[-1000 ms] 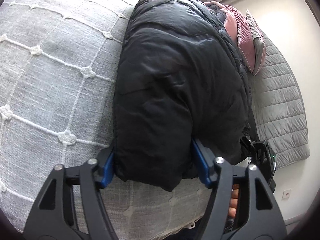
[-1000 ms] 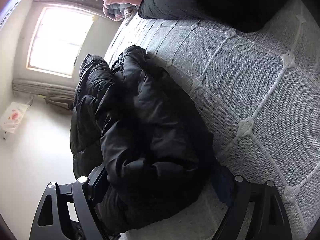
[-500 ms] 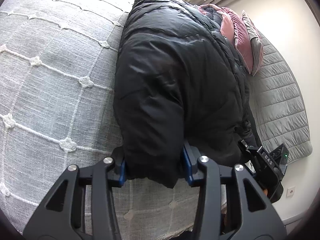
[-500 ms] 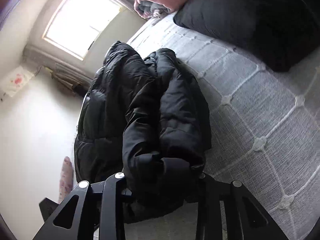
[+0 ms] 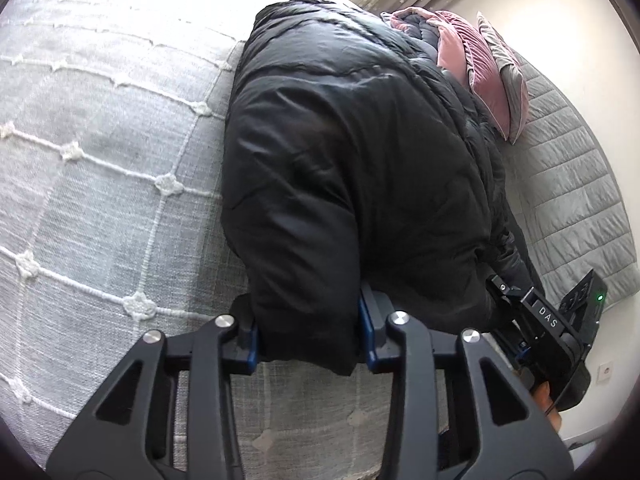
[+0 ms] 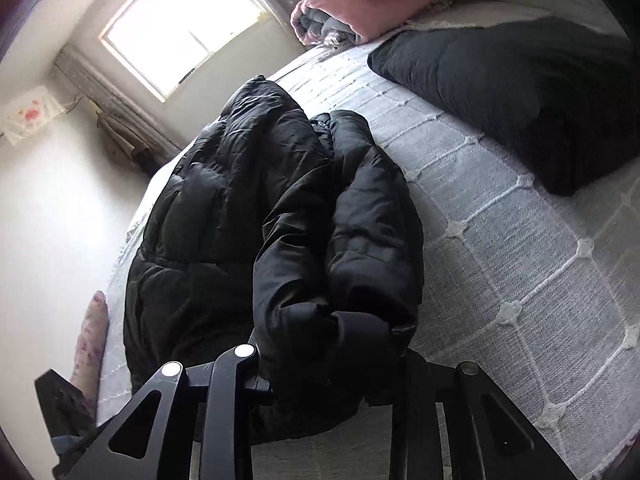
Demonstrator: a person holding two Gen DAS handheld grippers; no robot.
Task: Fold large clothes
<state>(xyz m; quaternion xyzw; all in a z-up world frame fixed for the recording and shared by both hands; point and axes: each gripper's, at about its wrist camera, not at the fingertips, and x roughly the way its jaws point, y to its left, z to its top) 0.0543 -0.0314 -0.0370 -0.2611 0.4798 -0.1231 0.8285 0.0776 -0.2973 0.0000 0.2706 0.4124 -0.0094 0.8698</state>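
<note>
Between left gripper (image 5: 308, 340) pads: near end of black puffer jacket (image 5: 352, 168), jaws closing, pinching padding; a second ago they stood wider. Right gripper (image 6: 332, 376) likewise closing on bunched jacket edge, earlier wide apart. Judgement: both corners secured, fold lift can start. Jacket lies on grey bedspread (image 5: 100, 184). No containers visible.

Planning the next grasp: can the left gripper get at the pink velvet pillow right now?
Probably not. The left gripper is closing on an end of the black puffer jacket, and the jacket's bulk lies between it and the pink velvet pillow at the far side of the grey bedspread.
</note>
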